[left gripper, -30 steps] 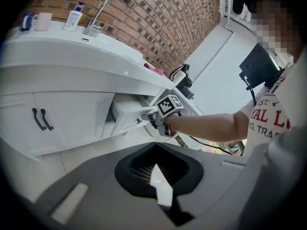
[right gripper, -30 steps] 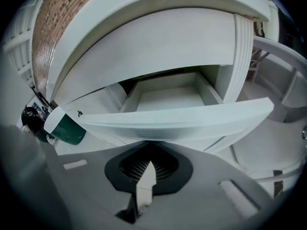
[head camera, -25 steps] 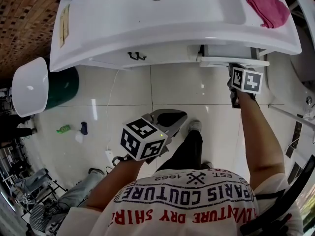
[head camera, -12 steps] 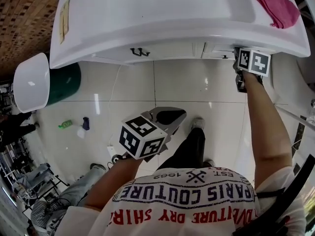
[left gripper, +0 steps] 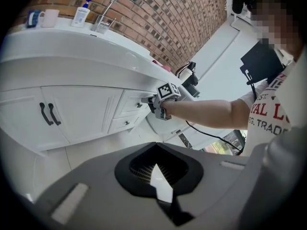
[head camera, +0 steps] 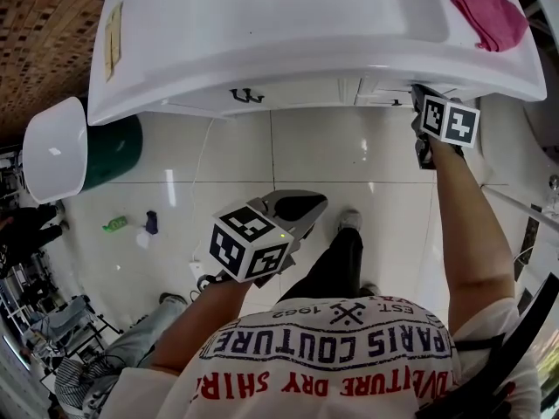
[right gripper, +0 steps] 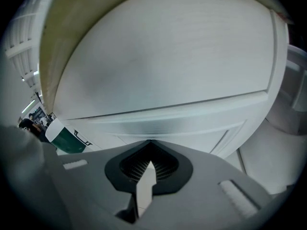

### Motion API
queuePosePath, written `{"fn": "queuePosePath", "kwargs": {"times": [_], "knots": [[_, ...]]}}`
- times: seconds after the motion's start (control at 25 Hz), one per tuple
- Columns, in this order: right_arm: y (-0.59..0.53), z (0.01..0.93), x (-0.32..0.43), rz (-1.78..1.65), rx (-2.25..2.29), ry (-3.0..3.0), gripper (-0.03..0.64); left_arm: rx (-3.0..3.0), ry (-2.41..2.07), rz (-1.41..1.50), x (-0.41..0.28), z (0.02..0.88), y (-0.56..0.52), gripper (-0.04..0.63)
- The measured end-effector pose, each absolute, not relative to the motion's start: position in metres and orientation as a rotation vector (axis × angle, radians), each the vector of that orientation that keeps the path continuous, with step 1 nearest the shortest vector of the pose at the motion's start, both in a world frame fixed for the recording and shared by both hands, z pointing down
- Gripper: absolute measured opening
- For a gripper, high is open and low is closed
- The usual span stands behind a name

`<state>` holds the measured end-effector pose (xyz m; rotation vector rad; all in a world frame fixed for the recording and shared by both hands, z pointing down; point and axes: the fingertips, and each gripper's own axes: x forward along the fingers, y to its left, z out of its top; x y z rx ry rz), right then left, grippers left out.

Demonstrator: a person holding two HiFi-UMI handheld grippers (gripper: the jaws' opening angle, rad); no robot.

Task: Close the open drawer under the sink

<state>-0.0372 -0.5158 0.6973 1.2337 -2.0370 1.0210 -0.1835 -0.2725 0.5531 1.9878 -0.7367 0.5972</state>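
So the drawer (head camera: 384, 91) sat right under the sink (head camera: 262, 51), below its right end, and it looked pushed in flush with the rest of the cabinet front. Up close in the right gripper view it was a flat white painted front (right gripper: 168, 80) with a raised frame edge, smooth with a faint grain.

The right gripper (head camera: 419, 103) was at that drawer front, touching or just shy of it, I couldn't tell which. Its jaws were closed together with nothing between them. The bare right arm was stretched straight out toward the sink.

The left gripper (head camera: 297, 208) hung well back from the sink over the glossy tiled floor (head camera: 349, 155), elbow bent, tips pointing at the cabinet. Its jaws were also pinched closed and empty.

Other bits: 2 dark curved door handles (head camera: 247, 97) under the sink's middle, a pink cloth (head camera: 489, 11) crumpled on its right rim, and a green bin (head camera: 113, 151) with a round white lid beside its left end.
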Motion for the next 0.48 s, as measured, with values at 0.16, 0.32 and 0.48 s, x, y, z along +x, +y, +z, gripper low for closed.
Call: {"fn": "queuePosePath", "kwargs": {"times": [0.16, 0.32, 0.48], "knots": [[-0.481, 0.681, -0.044, 1.026, 1.133, -2.083, 0.006, 2.003, -0.737, 0.574, -0.179, 0.55, -0.275, -0.009], [-0.428, 0.635, -0.061, 1.029, 0.976, -2.217, 0.006, 2.026, -0.729, 0.539, -0.171, 0.545, -0.277, -0.009], [-0.374, 0.578, -0.07, 1.044, 0.832, -2.327, 0.006, 2.045, -0.72, 0.502, -0.163, 0.541, -0.277, -0.009]]}}
